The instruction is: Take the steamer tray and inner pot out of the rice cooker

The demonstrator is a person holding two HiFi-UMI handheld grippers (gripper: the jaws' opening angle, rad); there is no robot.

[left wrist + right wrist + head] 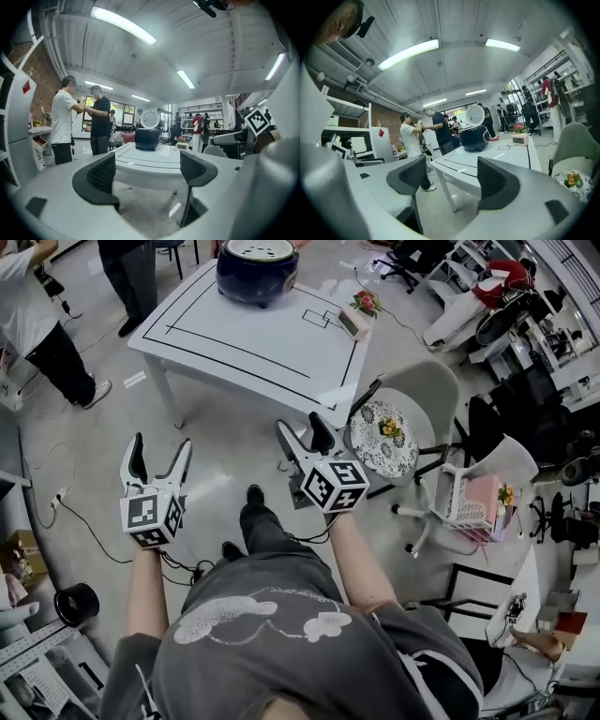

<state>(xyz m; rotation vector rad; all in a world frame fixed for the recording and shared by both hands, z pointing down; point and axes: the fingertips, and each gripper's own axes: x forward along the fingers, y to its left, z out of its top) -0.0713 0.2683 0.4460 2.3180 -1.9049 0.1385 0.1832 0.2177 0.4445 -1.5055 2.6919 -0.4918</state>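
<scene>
Left gripper (161,442) and right gripper (300,424): jaws of both spread wide, nothing between them. Both are held about level and aimed ahead, likely readied for the reach. The dark blue round rice cooker (257,268), white lid raised, sits well off at the far edge of the white tape-marked table (272,348). The steamer tray and inner pot are presumably still inside.

The rice cooker (257,277), round and dark blue, stands upright at the far end of the white desk (262,343). Its lid (150,118) (white inside) stands raised. A pale steamer tray (259,251), seemingly dotted with holes, sits in its mouth.
</scene>
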